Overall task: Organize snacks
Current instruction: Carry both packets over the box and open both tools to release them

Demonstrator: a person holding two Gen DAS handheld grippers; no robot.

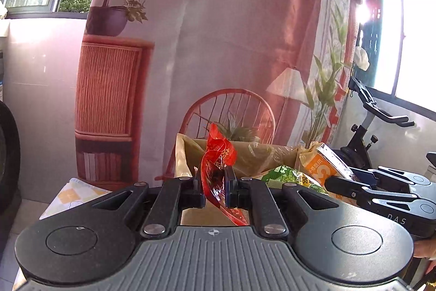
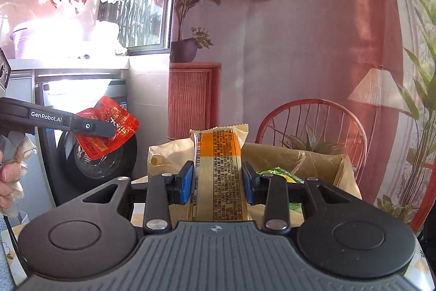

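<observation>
My left gripper [image 1: 214,188] is shut on a thin red snack packet [image 1: 218,154], held up in the air above the table. In the right wrist view the same red packet [image 2: 109,124] shows at the left, pinched by the left gripper [image 2: 110,130]. My right gripper [image 2: 218,182] is shut on a tall orange and cream snack packet [image 2: 218,168], upright between the blue pads. That orange packet [image 1: 323,164] also appears at the right of the left wrist view, in the right gripper [image 1: 331,182]. Behind both stands an open cardboard box [image 1: 245,152] with a green snack bag [image 1: 286,175] inside.
The cardboard box [image 2: 313,160] stands on a table with a patterned cloth [image 1: 70,195]. A printed room backdrop [image 1: 231,45] hangs behind it. An exercise bike [image 1: 373,122] stands at the right, a washing machine [image 2: 90,143] at the left. A person's hand [image 2: 11,176] holds the left gripper.
</observation>
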